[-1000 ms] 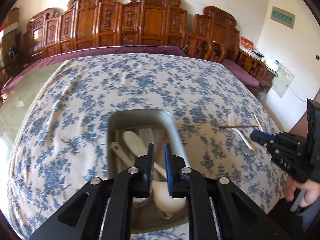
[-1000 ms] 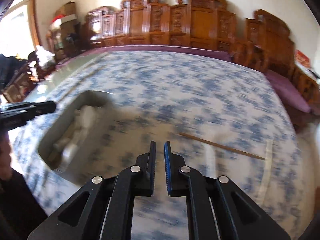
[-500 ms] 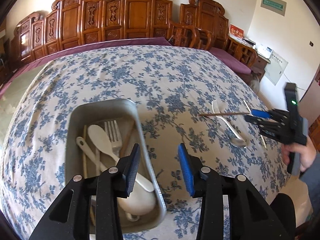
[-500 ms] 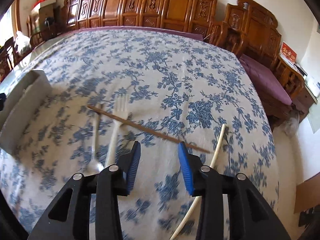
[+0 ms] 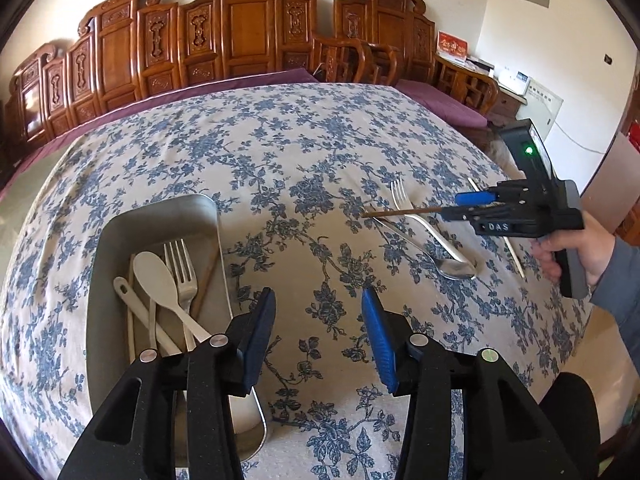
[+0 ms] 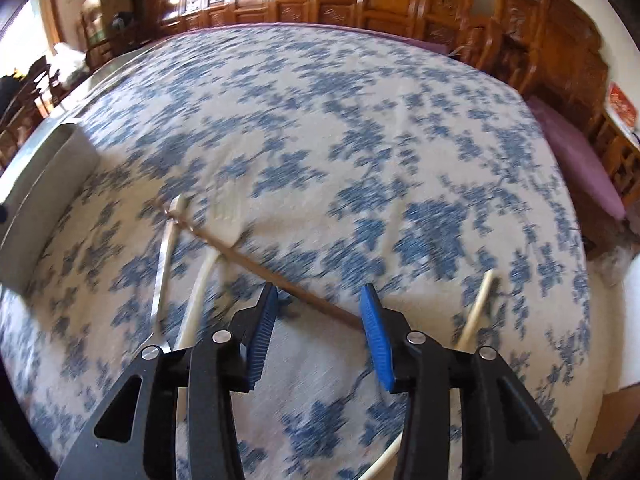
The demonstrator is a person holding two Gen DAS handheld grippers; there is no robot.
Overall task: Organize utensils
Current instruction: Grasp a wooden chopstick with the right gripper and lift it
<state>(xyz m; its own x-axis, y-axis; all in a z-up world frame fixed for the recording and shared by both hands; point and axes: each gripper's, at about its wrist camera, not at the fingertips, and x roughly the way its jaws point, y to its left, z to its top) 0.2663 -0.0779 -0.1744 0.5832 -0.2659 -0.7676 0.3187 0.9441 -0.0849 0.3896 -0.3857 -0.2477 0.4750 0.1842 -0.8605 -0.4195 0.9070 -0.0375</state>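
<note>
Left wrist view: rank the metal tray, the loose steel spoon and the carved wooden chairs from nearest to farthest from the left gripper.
1. Metal tray, beside the left gripper's left finger.
2. Steel spoon, on the cloth to the right.
3. Wooden chairs, along the far wall.

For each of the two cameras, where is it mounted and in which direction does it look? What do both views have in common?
Left wrist: sits on the left tongs, looking forward and down over the floral tablecloth; shows its own open blue pads, the metal tray of utensils, plus the right tongs in a hand.
Right wrist: sits on the right tongs, looking down at the brown chopstick, with nothing between its open pads.
Shared: tray, tablecloth, brown chopstick, metal fork, metal spoon, carved wooden chairs.
</note>
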